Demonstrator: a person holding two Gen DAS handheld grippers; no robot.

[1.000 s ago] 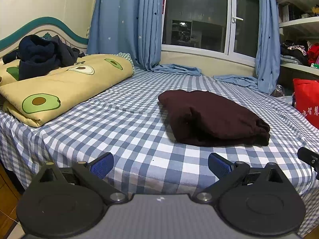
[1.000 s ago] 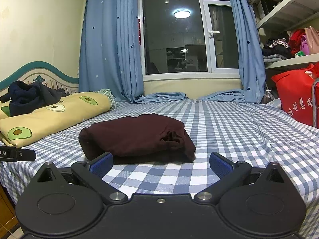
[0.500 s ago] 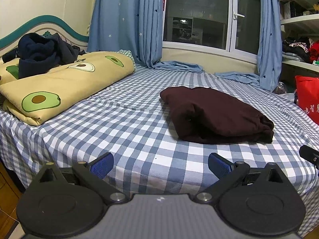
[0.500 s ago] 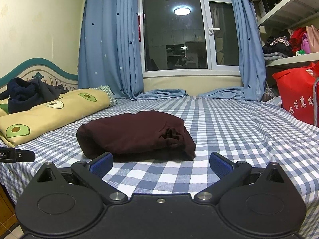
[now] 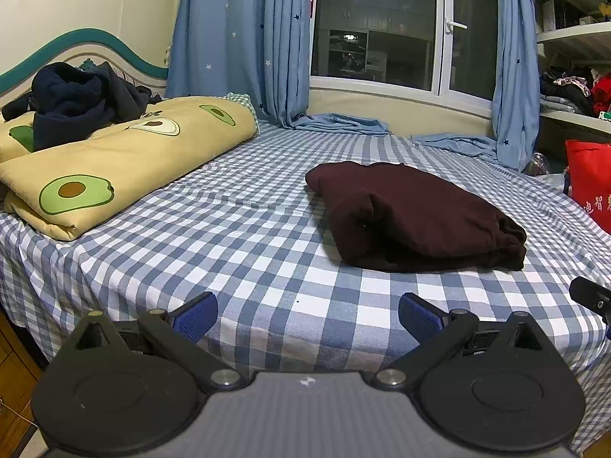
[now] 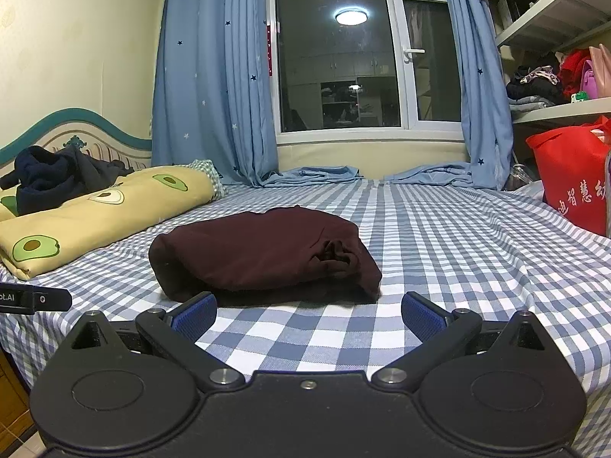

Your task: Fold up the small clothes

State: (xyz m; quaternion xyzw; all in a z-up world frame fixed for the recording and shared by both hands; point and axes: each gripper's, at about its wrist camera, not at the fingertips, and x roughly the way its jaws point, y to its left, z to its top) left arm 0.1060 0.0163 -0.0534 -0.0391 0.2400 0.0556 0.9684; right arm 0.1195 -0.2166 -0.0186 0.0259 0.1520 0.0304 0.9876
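Both tongs spread wide, holding nothing: left tongs (image 5: 307, 311) and right tongs (image 6: 308, 311) hovered at the near edge of the bed (image 5: 236, 252). Maroon garment (image 6: 263, 253) lay folded on the checked sheet, at 12 o'clock just beyond the right tongs, at 1 o'clock from the left. Avocado-print quilt (image 5: 114, 168) at 10 o'clock

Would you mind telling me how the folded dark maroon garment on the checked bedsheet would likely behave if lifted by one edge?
The folded dark maroon garment looks soft and floppy: its bunched end suggests layers would probably slide apart and unfold. It likely weighs little and, lying flat on the blue-and-white checked bedsheet, would not roll.
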